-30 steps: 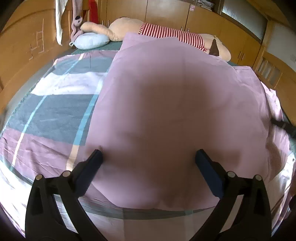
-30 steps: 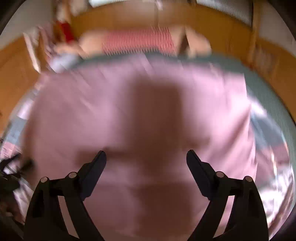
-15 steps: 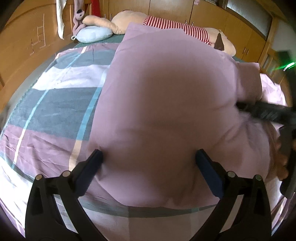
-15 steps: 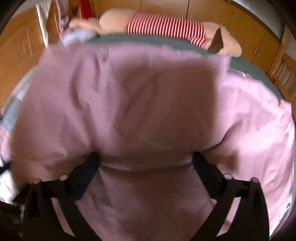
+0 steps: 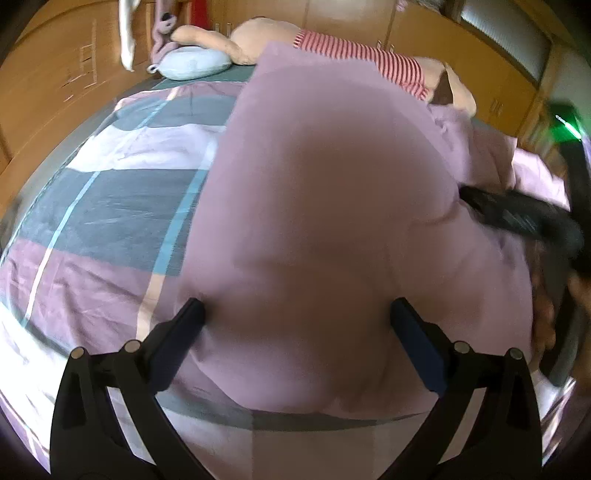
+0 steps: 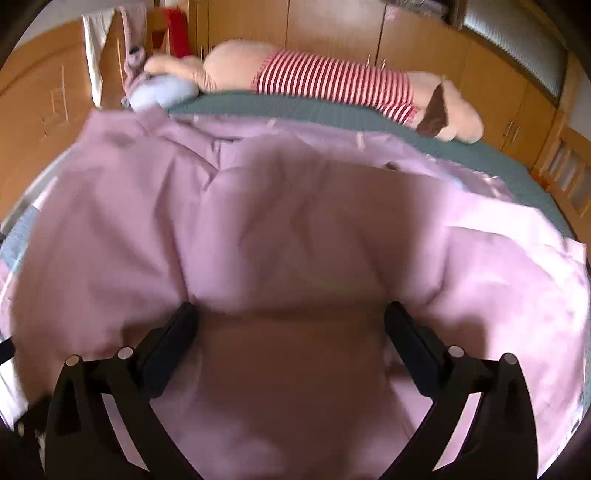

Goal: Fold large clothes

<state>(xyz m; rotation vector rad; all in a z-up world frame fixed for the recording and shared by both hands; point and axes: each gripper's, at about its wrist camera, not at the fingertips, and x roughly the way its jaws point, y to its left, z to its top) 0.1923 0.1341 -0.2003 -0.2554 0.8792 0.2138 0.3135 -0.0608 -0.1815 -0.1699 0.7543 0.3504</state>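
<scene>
A large pink cloth [image 5: 332, 206] lies spread over the bed, bunched into a raised fold [image 6: 295, 236] in the right wrist view. My left gripper [image 5: 295, 314] hovers open over the cloth's near edge, its jaws wide apart, and no pad presses the fabric. My right gripper [image 6: 291, 314] points down at the fold. Its jaws are opening wide, with the fold bulging between the two fingers and not pinched. In the left wrist view the right gripper [image 5: 517, 218] shows as a black shape on the cloth's right side, with a hand [image 5: 546, 321] behind it.
A checked purple, grey and white bed cover [image 5: 110, 214] lies left of the cloth. At the head of the bed are a big plush toy in a red-striped shirt [image 6: 332, 81] and a light blue pillow [image 5: 192, 66]. Wooden cabinets [image 6: 332, 26] line the walls.
The right gripper has come in from the right and now lies on the cloth's right side. The cloth there has bunched into a raised fold. The left gripper stays put.
</scene>
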